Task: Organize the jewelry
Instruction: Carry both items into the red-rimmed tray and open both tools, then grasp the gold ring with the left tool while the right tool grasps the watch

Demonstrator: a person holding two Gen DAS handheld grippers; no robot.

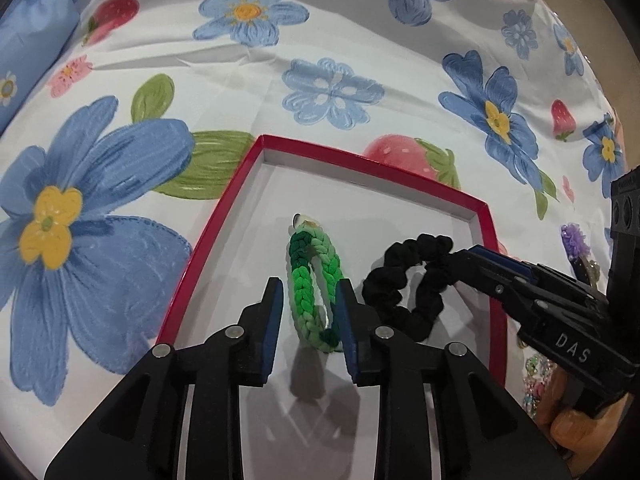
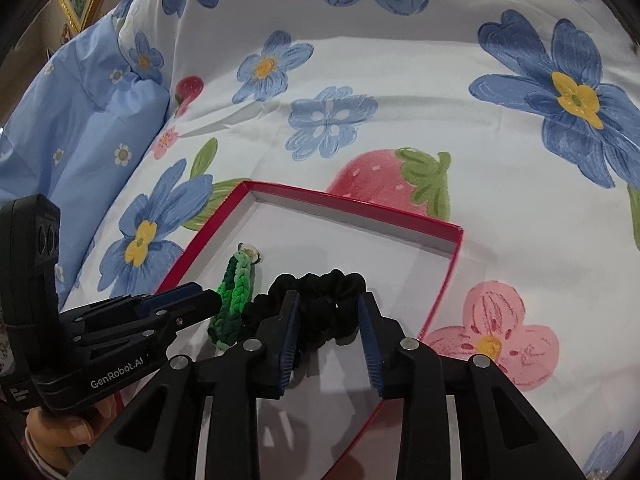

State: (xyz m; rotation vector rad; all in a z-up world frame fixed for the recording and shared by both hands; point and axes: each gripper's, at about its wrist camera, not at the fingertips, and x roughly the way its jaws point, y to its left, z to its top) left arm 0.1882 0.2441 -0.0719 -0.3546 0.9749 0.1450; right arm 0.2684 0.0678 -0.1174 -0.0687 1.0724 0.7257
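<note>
Inside red-rimmed box (image 1: 224,216), green braided bracelet (image 1: 316,280), black scrunchie (image 2: 320,304), both grippers' fingers spread, unpinched

Bright even indoor light, soft shadows under the hand-held grippers, sharp centre, strong fisheye bending, dark vignetted corners

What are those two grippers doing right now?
Left gripper: open, with the green braided bracelet loose between its fingers.
Right gripper: open, with the black scrunchie between its fingers.
</note>
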